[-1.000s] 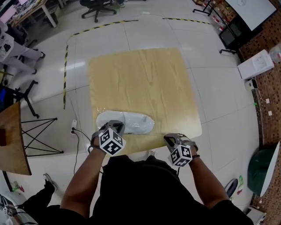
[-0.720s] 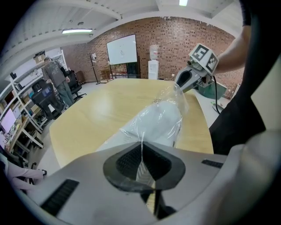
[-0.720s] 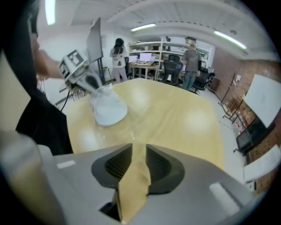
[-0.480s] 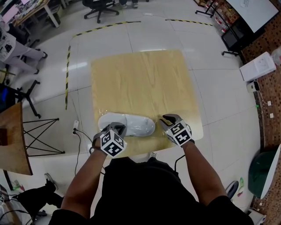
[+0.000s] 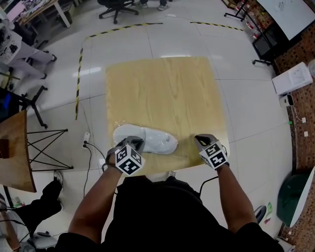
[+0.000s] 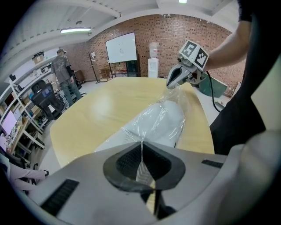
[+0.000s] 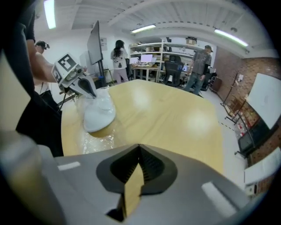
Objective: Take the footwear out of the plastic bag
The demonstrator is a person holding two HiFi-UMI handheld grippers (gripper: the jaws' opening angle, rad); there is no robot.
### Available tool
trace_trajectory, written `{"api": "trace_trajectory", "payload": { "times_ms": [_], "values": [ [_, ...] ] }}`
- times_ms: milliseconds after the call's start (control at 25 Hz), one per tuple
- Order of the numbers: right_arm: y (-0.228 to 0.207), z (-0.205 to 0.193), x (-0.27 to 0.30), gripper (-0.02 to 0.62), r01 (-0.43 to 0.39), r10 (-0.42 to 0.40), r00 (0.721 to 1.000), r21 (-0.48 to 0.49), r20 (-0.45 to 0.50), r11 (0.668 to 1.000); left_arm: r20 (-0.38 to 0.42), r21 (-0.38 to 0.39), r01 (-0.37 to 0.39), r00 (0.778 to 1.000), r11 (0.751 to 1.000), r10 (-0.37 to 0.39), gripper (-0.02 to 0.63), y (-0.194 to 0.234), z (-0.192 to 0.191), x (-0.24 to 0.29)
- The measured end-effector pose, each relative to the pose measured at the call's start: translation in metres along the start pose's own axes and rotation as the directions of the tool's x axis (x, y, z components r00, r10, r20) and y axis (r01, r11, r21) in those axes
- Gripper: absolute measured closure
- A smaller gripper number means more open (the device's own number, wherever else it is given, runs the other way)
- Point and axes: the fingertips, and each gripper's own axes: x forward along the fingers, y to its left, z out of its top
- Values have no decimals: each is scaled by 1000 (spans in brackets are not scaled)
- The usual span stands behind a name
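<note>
A white piece of footwear (image 5: 153, 141) lies in a clear plastic bag (image 5: 119, 134) near the front edge of the light wooden table (image 5: 162, 88). My left gripper (image 5: 134, 141) is shut on the bag's left end. In the left gripper view the film (image 6: 145, 127) runs straight into the closed jaws (image 6: 141, 147). My right gripper (image 5: 203, 138) hovers to the right of the bag, apart from it, and is shut. The right gripper view shows only table past its closed jaws (image 7: 138, 149), with the footwear (image 7: 99, 115) and left gripper (image 7: 91, 93) off to the left.
A brown side table (image 5: 12, 157) and a black wire stand (image 5: 47, 150) are on the left. A white box (image 5: 293, 78) and a green object (image 5: 293, 192) are on the right. An office chair (image 5: 115, 6) and taped floor lines (image 5: 78, 74) lie beyond, and people stand at the far shelves (image 7: 202, 66).
The right gripper came in close to the bag's right end half a second ago, then drew back rightward. The left gripper stays shut on the bag.
</note>
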Motion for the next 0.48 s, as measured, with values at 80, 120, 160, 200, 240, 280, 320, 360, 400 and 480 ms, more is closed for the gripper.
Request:
{"api": "trace_trajectory", "payload": {
  "times_ms": [80,120,160,200,240,280,320,360,400,480],
  "values": [
    [-8,1,-15,594,50,-54,998,112,33,992,8,-3,-1,1000,1000,1,588,0,1,0],
    [-2,7,-22,592,33,-46,996,173,75,984,13,-4,-4,1000,1000,4,588,0,1,-1],
    [10,15,-27,592,-14,-15,992,223,125,975,19,-3,-9,1000,1000,9,588,-1,2,-1],
    [25,22,-27,592,-72,29,986,261,165,963,24,0,-16,1000,1000,16,588,-1,2,-2],
    [41,26,-24,591,-128,74,979,292,188,948,28,5,-25,999,1000,25,588,-1,3,-2],
    [56,28,-19,579,-175,116,974,324,195,930,30,13,-34,999,999,34,588,-2,4,-2],
    [69,29,-11,561,-215,152,969,359,195,908,31,21,-42,999,999,41,588,-1,5,-3],
    [79,29,-2,547,-246,183,964,397,191,884,33,29,-49,998,998,48,588,-1,6,-3],
    [87,29,6,536,-269,208,961,434,185,860,35,36,-54,998,998,52,588,0,7,-5],
    [95,30,18,474,-290,233,957,497,175,818,45,45,-58,997,997,56,588,-1,10,-8]
  ]
}}
